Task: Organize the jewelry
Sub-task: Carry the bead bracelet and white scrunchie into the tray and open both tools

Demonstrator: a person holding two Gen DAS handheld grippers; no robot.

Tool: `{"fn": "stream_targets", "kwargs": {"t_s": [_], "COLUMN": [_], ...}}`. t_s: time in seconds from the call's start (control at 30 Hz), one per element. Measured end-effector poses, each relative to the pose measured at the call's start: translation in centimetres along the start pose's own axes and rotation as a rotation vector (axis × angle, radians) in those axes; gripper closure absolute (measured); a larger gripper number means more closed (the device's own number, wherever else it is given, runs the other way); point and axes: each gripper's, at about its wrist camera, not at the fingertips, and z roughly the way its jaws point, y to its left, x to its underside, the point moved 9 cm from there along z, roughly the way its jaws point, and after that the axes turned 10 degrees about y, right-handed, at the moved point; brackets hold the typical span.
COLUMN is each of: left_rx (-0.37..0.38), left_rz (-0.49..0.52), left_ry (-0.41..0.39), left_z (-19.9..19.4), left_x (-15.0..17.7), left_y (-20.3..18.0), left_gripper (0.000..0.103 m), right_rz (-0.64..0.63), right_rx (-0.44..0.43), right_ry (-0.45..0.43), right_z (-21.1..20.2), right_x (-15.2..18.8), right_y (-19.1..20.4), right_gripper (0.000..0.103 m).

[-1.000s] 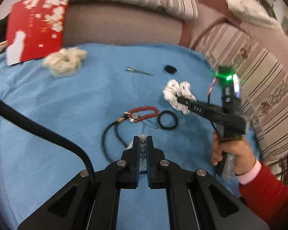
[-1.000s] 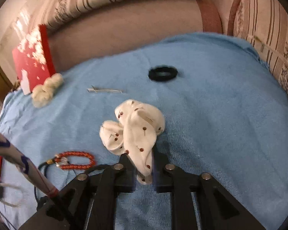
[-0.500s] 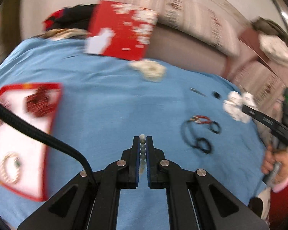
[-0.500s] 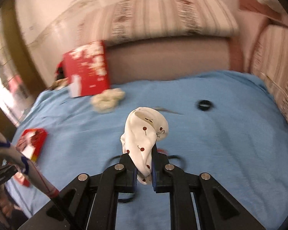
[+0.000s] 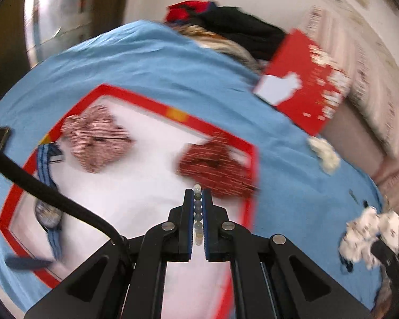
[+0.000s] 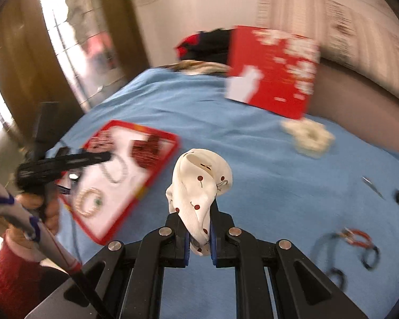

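My left gripper (image 5: pixel 197 195) is shut on a pale bead bracelet (image 5: pixel 197 214) and hangs over the red-rimmed white tray (image 5: pixel 146 103). In the tray lie a pink striped scrunchie (image 5: pixel 97 138), a dark red scrunchie (image 5: pixel 215 166) and a blue-strapped watch (image 5: pixel 47 212). My right gripper (image 6: pixel 199 212) is shut on a white cherry-print scrunchie (image 6: pixel 199 183), held above the blue cloth, right of the tray (image 6: pixel 157 175). The left gripper (image 6: pixel 66 160) shows over the tray with the bracelet (image 6: pixel 115 171) hanging from it. A pearl bracelet (image 6: pixel 89 202) lies in the tray.
A red box (image 6: pixel 274 69) stands at the back, with a cream scrunchie (image 6: pixel 310 138) in front of it. A hairpin (image 6: pixel 372 186), a black ring (image 6: pixel 398 196), a red bead bracelet (image 6: pixel 356 238) and black cords (image 6: pixel 369 257) lie at the right. Dark clothes (image 5: pixel 239 32) lie beyond the cloth.
Both grippers have swung left from the loose items toward the tray. The left gripper now hangs over the tray with the bracelet. The right gripper has lifted the cherry scrunchie off the cloth.
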Motion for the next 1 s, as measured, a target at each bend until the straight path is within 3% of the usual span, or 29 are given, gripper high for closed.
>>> {"fn": "stream_targets", "kwargs": {"t_s": [0.1, 0.23, 0.33, 0.5, 0.73, 0.87, 0.97, 1.0], "left_rx": [-0.003, -0.103, -0.093, -0.006, 0.019, 0.024, 0.036, 0.040], "left_rz": [-0.081, -0.126, -0.173, -0.253, -0.261, -0.269, -0.282, -0.287], "left_ry": [0.033, 0.059, 0.040, -0.013, -0.051, -0.066, -0.081, -0.086], "left_z": [1.5, 2.9, 2.4, 0.8, -0.2, -0.5, -0.9, -1.0], "left_x": [-0.3, -0.5, -1.0, -1.4, -1.9, -2.0, -1.9, -1.8], "left_y": [3.4, 6.9, 8.2, 9.1, 9.1, 8.9, 8.8, 8.7], "left_gripper": [0.098, 0.098, 0.098, 0.098, 0.097, 0.097, 0.097, 0.097], "right_rz": [-0.040, -0.074, -0.072, -0.023, -0.058, -0.053, -0.029, -0.026], "right_rx": [-0.064, -0.140, -0.186, -0.210, -0.223, -0.281, -0.324, -0.319], "right_ry": [0.023, 0.079, 0.139, 0.219, 0.305, 0.332, 0.331, 0.322], "right_z": [2.8, 7.2, 10.9, 16.0, 16.5, 15.0, 14.3, 14.2], "right_x": [-2.0, -3.2, -3.5, -4.0, -1.1, 1.3, 2.1, 2.2], "right_y": [4.0, 8.5, 10.7, 12.0, 13.1, 13.7, 14.1, 14.0], "right_gripper": [0.091, 0.091, 0.091, 0.091, 0.091, 0.091, 0.082, 0.075]}}
